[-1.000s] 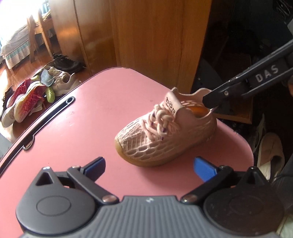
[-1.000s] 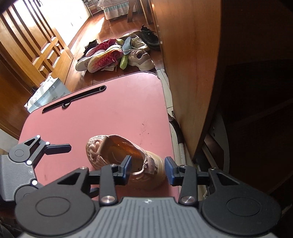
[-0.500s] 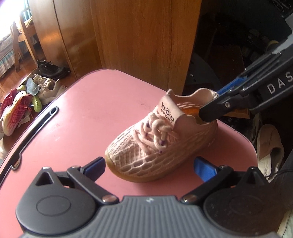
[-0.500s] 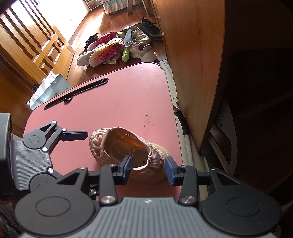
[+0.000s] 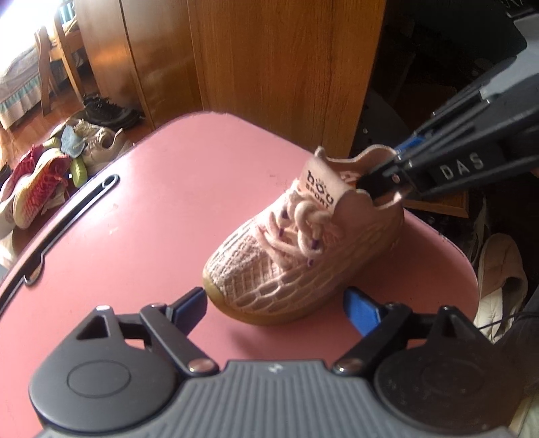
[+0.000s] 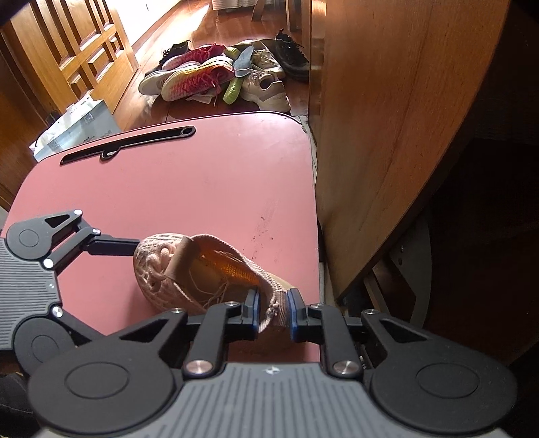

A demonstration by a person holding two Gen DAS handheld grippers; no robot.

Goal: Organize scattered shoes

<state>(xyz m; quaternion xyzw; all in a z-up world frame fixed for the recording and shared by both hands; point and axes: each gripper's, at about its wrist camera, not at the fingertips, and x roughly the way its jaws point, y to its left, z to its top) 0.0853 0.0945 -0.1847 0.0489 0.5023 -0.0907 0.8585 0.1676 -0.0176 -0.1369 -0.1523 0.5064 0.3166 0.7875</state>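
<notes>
Shoe on my table, a gripper at each end

The shoe [image 5: 303, 256] sits on the table [image 5: 151, 219] near its right edge; my left gripper [image 5: 274, 303] straddles the toe, my right gripper [image 6: 273, 311] pinches the heel collar, and the shoe pile [image 6: 222, 77] lies on the floor beyond.

A pink surface [image 6: 188, 188] with a black slot along its far edge stands against a tall wooden cabinet [image 6: 387, 134] on the right. Beyond it, sunlit wooden floor [image 6: 182, 30] and panelled wooden doors [image 6: 77, 54] at far left.

Right tool [image 6: 273, 311] now clamped on pink shoe [image 6: 188, 269] heel.
</notes>
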